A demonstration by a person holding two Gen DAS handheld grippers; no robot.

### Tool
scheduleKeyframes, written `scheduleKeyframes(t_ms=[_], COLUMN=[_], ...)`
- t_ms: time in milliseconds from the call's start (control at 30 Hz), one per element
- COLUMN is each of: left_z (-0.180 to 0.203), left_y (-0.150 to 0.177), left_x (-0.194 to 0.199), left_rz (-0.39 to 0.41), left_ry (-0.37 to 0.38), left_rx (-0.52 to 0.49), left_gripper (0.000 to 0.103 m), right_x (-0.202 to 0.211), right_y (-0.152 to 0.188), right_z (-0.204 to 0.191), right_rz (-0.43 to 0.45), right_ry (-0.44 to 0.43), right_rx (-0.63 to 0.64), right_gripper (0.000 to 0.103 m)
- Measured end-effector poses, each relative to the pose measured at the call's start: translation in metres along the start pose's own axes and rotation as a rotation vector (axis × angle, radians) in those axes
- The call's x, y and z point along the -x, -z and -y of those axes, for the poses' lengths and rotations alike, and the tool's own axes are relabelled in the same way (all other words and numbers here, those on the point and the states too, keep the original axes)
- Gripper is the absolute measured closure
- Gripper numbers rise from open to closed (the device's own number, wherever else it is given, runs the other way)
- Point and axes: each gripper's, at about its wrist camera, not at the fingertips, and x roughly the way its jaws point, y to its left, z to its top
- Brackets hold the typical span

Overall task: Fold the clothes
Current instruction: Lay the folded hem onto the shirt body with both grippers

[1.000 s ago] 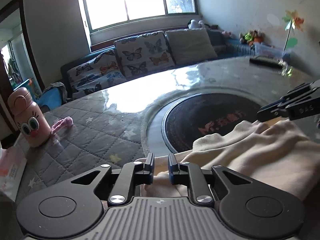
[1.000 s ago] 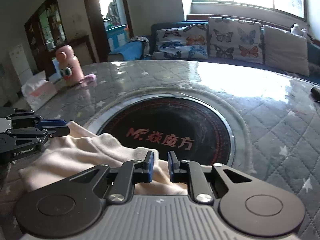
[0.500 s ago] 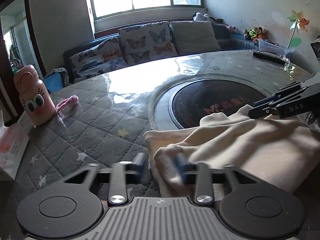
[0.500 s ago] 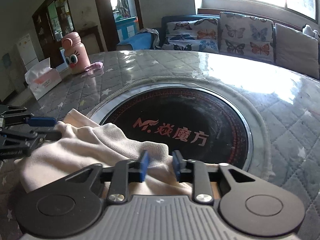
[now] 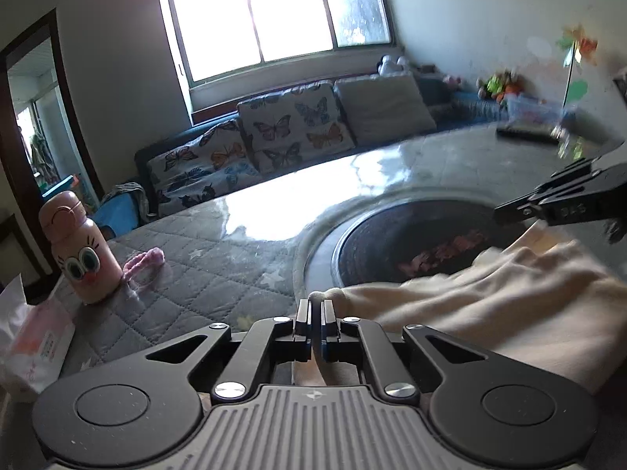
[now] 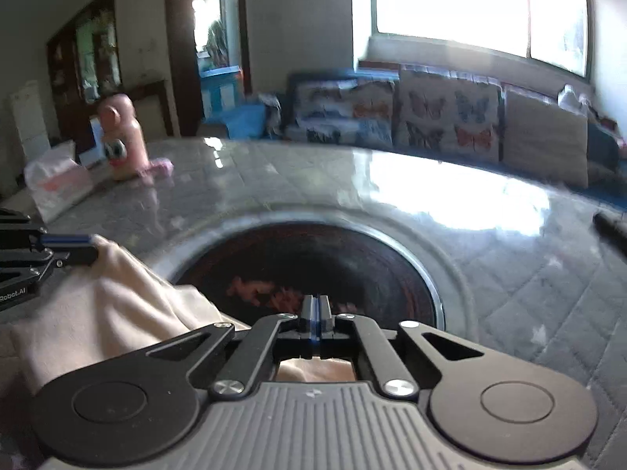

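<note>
Cloth (image 5: 490, 313) (cream, bunched) sits clamped between the left gripper (image 5: 316, 309) fingers, and the right gripper (image 6: 316, 305) fingers pinch its other edge.

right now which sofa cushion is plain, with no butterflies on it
The beige cushion at the right end of the row on the sofa. The two cushions to its left, like the butterfly cushion beside it, are covered in butterfly prints; this one has none.
</note>
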Motion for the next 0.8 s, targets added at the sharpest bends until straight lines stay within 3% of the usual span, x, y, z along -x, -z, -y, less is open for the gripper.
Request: scheduleKeyframes(t_ms=[100, 333, 633, 733, 800], left_z=[0.004, -0.002, -0.005, 0.004, 0.013], left_y=[0.005, 0.008, 0.015, 0.018, 0.02], left_x=[-0.019, -0.022, 0.021, 0.034, 0.035], left_rz=[-0.047, -0.062, -0.015, -0.001, -0.005], left_ry=[-0.008, -0.002, 0.001, 0.045, 0.069], left_rx=[-0.004, 0.027, 0.08, 0.053, 0.019], left_gripper=[0.098, 0.094, 0.09, 0.088, 0.078], right_x=[-0.011, 0.021, 0.036, 0.026, 0.015], right_y=[0.007, 0.005, 0.021, 0.022, 0.019], right_z=[0.005, -0.011, -0.052, -0.055, -0.052], right_rz=[-0.045, -0.01, -0.045, -0.06, -0.07], right_ry=[0.004, -0.073, -0.223, -0.214, -0.197], right_rx=[-0.023, 0.027, 0.1, 0.094, 0.059], right_gripper=[0.103, 0.095, 0.09, 0.09, 0.09])
